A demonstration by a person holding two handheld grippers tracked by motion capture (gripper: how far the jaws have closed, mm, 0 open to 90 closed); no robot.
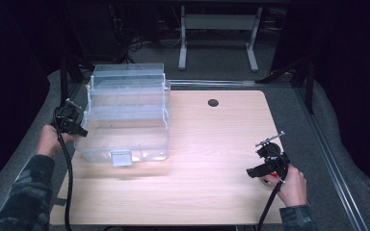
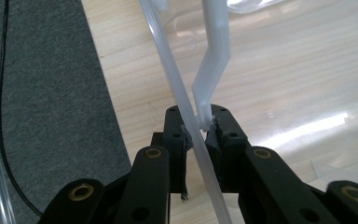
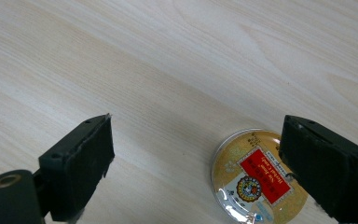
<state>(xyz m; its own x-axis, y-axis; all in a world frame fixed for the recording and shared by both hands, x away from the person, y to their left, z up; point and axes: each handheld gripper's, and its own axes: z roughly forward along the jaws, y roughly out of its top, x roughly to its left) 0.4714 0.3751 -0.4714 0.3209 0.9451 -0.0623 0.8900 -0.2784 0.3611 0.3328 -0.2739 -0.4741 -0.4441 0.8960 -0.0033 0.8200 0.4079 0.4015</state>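
A clear plastic tiered box (image 1: 125,115) stands open on the left half of the wooden table (image 1: 212,144). My left gripper (image 1: 77,127) is at the box's left side. In the left gripper view it (image 2: 198,128) is shut on the box's thin clear wall (image 2: 168,60), where a white hinge arm (image 2: 214,56) meets it. My right gripper (image 1: 265,161) hovers near the table's right front edge. Its jaws (image 3: 196,140) stand open over a small round tin (image 3: 256,179) with a gold lid and red label, which lies flat on the wood and touches neither pad.
A cable hole (image 1: 213,102) sits in the table's far middle, and a clear tube (image 1: 212,83) lies along its back edge. Grey carpet (image 2: 42,93) borders the table's left side. A metal desk frame (image 1: 219,29) stands behind.
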